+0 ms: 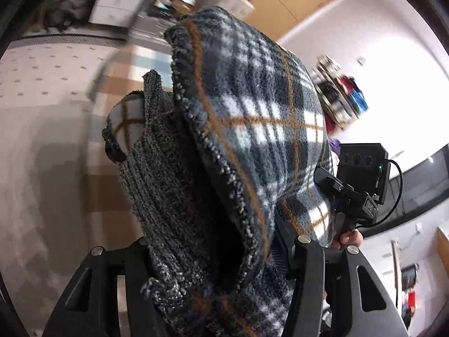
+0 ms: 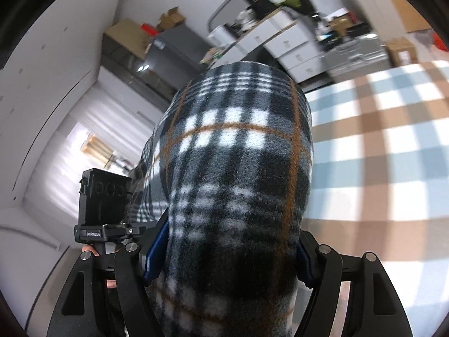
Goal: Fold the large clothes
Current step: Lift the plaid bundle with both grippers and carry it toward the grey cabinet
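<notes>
Left gripper point(image 1: 224, 255): closed on a thick bunch of the plaid fleece garment point(image 1: 252, 106), pinched together with its grey ribbed knit trim point(image 1: 157, 185); cloth fills the whole space between the fingers, so the hold looks firm.
Right gripper point(image 2: 227, 258): closed on another part of the same garment point(image 2: 238, 154), blue pads point(image 2: 157, 250) pressing from both sides; fabric stands up in front of the lens like a rounded hump.
Position of the garment: lifted in the air, held by both grippers at once, above a surface with a checked brown, blue and white cover point(image 2: 378, 140); whether any hanging part touches that surface cannot be told.
Reason for two holds: probably to spread a large, heavy piece between two points, so that it hangs flat and can be laid down straight for folding.
Reason for the height: likely to let the weight of the fleece pull the wrinkles out before putting it down.
Grippers relative to each other: close together, since each camera shows the other gripper's black camera box point(image 1: 362, 171) point(image 2: 105, 199) just beside the cloth.
Step in hand: seems to be carrying or shaking out, not yet a fold.
Risk: thick bunched cloth may slip unevenly, giving a crooked edge.
Room behind: white drawers point(image 2: 297, 47) and cardboard boxes point(image 2: 168, 16), blurred.
</notes>
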`<state>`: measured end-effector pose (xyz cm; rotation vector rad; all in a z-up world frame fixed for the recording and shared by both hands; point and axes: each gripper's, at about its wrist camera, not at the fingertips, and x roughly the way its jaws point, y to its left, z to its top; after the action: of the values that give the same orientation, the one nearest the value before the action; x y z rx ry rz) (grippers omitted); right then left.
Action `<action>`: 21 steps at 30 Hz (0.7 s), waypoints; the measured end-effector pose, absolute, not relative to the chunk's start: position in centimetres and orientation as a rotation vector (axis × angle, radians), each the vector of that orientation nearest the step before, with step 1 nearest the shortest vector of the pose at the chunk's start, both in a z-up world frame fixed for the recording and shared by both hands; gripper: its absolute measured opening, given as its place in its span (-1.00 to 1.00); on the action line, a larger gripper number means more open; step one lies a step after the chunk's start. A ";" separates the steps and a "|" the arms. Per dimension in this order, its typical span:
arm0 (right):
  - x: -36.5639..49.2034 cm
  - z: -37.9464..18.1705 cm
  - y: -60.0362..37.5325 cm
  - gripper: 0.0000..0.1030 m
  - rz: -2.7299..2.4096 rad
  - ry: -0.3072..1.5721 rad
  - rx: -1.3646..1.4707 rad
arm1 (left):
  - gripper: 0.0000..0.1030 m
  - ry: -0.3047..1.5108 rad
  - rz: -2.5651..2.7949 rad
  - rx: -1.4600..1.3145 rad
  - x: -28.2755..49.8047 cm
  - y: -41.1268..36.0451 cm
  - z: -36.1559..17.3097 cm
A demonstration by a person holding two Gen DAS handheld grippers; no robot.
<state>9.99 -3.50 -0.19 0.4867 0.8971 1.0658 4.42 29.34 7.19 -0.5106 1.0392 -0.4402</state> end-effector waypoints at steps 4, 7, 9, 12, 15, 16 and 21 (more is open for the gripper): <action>10.0 0.2 4.8 0.42 1.150 0.937 0.470 | -0.03 1.033 -0.343 -0.529 1.8 35.0 6.9; 9.5 -0.5 10.3 0.42 1.196 0.978 0.461 | -0.03 1.038 -0.270 -0.541 -0.1 38.6 6.2; 9.0 -1.2 13.1 0.42 1.217 1.003 0.455 | -0.03 1.048 -0.223 -0.548 -0.9 40.7 5.6; 8.2 -3.1 18.0 0.42 1.239 1.060 0.443 | -0.03 1.075 -0.157 -0.559 -1.7 44.2 3.7; 7.5 -5.1 21.9 0.42 1.232 1.108 0.419 | -0.04 1.102 -0.097 -0.578 -1.8 46.4 1.2; 7.2 -6.0 23.4 0.42 1.225 1.123 0.403 | -0.04 1.110 -0.076 -0.591 -1.8 47.4 0.0; 5.1 -8.8 26.9 0.46 1.187 1.160 0.280 | -0.05 1.108 -0.021 -0.701 -1.7 50.1 -4.9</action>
<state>5.11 26.93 -8.78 0.2804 1.1601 1.1870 -1.71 50.07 -4.88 -0.7014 1.1079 -0.0208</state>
